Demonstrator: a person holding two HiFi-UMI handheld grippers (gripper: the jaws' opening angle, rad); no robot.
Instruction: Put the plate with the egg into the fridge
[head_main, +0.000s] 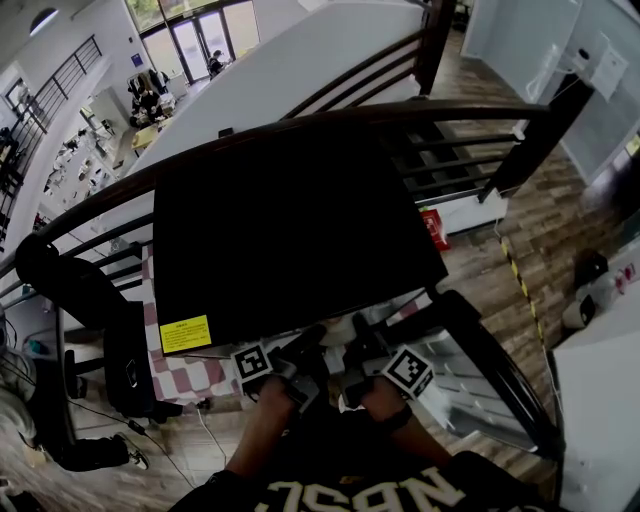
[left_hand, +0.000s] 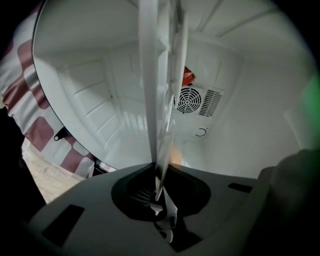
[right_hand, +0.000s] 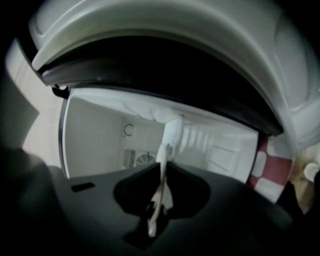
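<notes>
A white plate (left_hand: 157, 100) shows edge-on in both gripper views, reaching into the white inside of a small fridge (left_hand: 95, 100). An orange-tinted egg (left_hand: 175, 156) shows just beside the plate, near the jaws. My left gripper (left_hand: 157, 175) is shut on the plate's rim. My right gripper (right_hand: 163, 170) is shut on the plate (right_hand: 170, 137) too. In the head view both grippers, left (head_main: 300, 350) and right (head_main: 358, 345), sit side by side at the front edge of the fridge's black top (head_main: 290, 230); the plate is hidden under it.
The fridge's back wall has a round fan vent (left_hand: 189, 100) with something red (left_hand: 187, 76) above it. Its open door (head_main: 470, 370) with white shelves stands to the right. A red-and-white checked cloth (head_main: 190, 375) lies under the fridge. A black chair (head_main: 90, 300) is at the left, a dark railing (head_main: 420, 110) behind.
</notes>
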